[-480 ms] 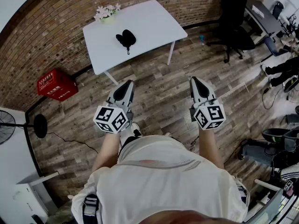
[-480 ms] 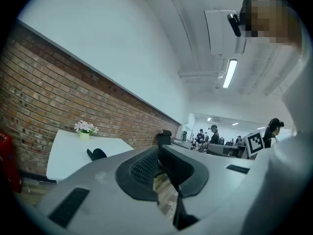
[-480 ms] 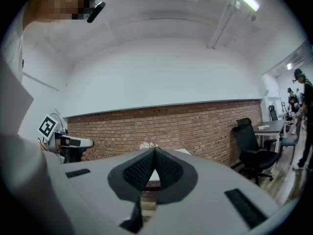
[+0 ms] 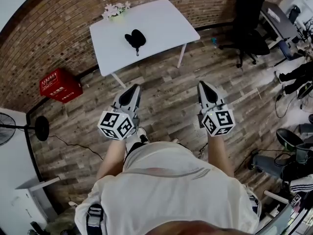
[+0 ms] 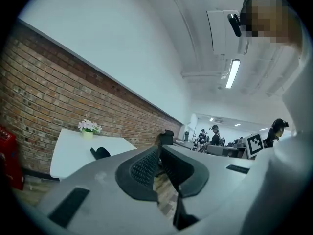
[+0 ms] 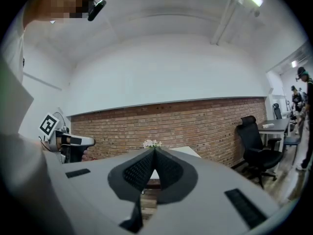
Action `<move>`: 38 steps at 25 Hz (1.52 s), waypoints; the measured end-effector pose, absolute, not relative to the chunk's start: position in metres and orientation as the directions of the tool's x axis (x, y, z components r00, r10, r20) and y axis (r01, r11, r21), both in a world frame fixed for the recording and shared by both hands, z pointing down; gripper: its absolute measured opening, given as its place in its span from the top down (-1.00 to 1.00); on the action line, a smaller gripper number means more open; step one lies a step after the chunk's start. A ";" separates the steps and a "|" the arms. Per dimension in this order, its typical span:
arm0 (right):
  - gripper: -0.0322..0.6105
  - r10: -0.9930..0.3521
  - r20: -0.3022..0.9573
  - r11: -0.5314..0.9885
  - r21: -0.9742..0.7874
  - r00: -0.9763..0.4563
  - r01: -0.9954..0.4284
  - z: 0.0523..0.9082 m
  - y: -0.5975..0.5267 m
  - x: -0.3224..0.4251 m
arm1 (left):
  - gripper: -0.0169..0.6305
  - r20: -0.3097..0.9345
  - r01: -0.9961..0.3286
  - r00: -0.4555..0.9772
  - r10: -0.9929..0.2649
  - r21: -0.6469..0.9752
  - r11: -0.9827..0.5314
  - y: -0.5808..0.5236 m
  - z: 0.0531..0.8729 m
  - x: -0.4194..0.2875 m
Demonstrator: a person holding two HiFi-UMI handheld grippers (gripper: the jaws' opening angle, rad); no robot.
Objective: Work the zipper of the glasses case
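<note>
The black glasses case (image 4: 135,37) lies on the white table (image 4: 161,23), far ahead of both grippers; it also shows small in the left gripper view (image 5: 100,152). My left gripper (image 4: 135,87) and right gripper (image 4: 201,83) are held level in front of my body over the wood floor, well short of the table. Both are shut with nothing between the jaws, as seen in the left gripper view (image 5: 159,147) and the right gripper view (image 6: 154,149). From the right gripper view, the case is hidden behind the jaws.
A small pot of flowers (image 4: 115,10) stands at the table's far corner by the brick wall. A red box (image 4: 59,85) and a fan (image 4: 14,131) are on the floor to the left. A black office chair (image 4: 247,13) and desks are at the right.
The table and case sit very slightly further right in the head view. Both grippers keep the same pose and stay shut.
</note>
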State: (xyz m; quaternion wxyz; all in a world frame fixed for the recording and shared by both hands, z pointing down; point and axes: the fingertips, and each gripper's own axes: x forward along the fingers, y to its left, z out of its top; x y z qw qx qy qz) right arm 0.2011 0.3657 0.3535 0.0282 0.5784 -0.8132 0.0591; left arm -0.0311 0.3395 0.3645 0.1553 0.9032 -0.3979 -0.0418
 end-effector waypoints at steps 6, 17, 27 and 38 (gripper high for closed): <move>0.74 -0.929 0.122 0.343 -0.080 -0.350 -0.936 0.359 0.354 0.189 | 0.85 0.055 -0.719 0.665 -0.745 0.318 -0.618 0.332 0.369 -0.044; 0.74 -0.896 0.203 0.381 -0.107 -0.396 -0.918 0.389 0.297 0.110 | 0.85 0.073 -0.725 0.650 -0.756 0.355 -0.590 0.287 0.393 -0.118; 0.74 -0.869 0.244 0.428 -0.068 -0.431 -0.901 0.398 0.229 0.025 | 0.85 0.088 -0.733 0.635 -0.767 0.380 -0.564 0.222 0.408 -0.197; 0.74 -0.843 0.231 0.480 -0.086 -0.486 -0.873 0.400 0.106 0.053 | 0.85 0.126 -0.809 0.540 -0.832 0.351 -0.471 0.129 0.408 -0.181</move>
